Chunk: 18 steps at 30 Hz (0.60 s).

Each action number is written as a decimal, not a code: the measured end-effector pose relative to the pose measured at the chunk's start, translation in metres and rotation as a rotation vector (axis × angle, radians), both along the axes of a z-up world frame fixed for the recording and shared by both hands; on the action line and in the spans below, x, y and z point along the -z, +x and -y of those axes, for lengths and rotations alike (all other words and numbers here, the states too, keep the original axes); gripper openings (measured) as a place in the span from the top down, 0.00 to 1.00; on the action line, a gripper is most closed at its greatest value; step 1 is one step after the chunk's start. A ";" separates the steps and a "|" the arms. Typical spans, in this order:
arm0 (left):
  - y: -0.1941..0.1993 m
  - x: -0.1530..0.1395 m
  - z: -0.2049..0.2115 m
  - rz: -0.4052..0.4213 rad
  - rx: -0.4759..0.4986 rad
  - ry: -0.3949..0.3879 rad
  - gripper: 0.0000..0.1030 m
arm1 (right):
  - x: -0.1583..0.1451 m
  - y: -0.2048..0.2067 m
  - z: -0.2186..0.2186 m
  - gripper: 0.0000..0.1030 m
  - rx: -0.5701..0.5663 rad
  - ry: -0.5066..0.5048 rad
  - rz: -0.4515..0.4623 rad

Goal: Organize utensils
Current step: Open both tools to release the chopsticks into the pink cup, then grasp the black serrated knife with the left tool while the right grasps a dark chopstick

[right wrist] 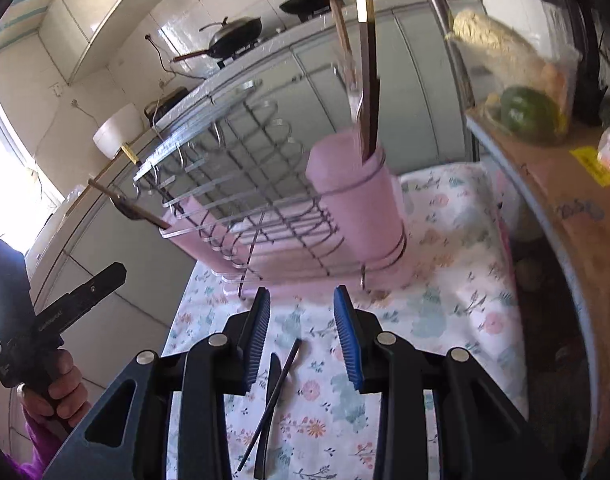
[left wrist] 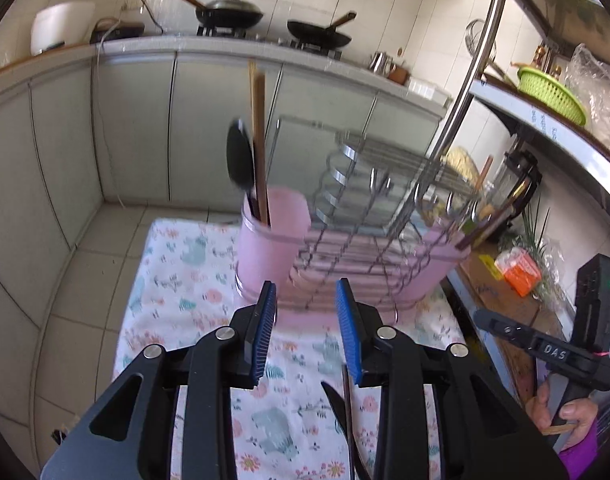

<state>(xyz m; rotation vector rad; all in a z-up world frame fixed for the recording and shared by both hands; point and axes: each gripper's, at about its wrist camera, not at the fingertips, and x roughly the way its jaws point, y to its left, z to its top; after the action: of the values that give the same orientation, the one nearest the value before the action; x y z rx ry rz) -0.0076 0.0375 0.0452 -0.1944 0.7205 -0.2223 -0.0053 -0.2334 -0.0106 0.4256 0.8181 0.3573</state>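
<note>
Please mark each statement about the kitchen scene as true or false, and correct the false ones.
1. The left gripper holds a spoon. False: its jaws are open with nothing between them.
2. A black spoon stands in the pink cup. True.
3. The utensils on the floral cloth are a dark chopstick and a black utensil beside it. True.
4. The wire dish rack is full of plates. False: no plates are in it.
5. The right gripper is open. True.
</note>
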 end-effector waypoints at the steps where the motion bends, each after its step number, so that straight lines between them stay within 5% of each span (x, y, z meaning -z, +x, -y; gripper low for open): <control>1: 0.000 0.009 0.001 -0.024 0.006 -0.002 0.70 | 0.010 0.003 -0.006 0.68 -0.016 0.002 -0.033; 8: 0.003 0.059 0.008 -0.160 0.043 -0.002 0.70 | 0.063 0.024 -0.040 0.68 -0.100 0.051 -0.232; 18: 0.007 0.103 0.005 -0.299 0.046 -0.065 0.70 | 0.101 0.049 -0.068 0.69 -0.132 0.071 -0.375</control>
<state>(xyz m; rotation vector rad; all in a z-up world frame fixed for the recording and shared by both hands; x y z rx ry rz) -0.0002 0.0321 -0.0580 -0.2768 1.0156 -0.2635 0.0438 -0.1658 -0.1118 0.5142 1.2051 0.4363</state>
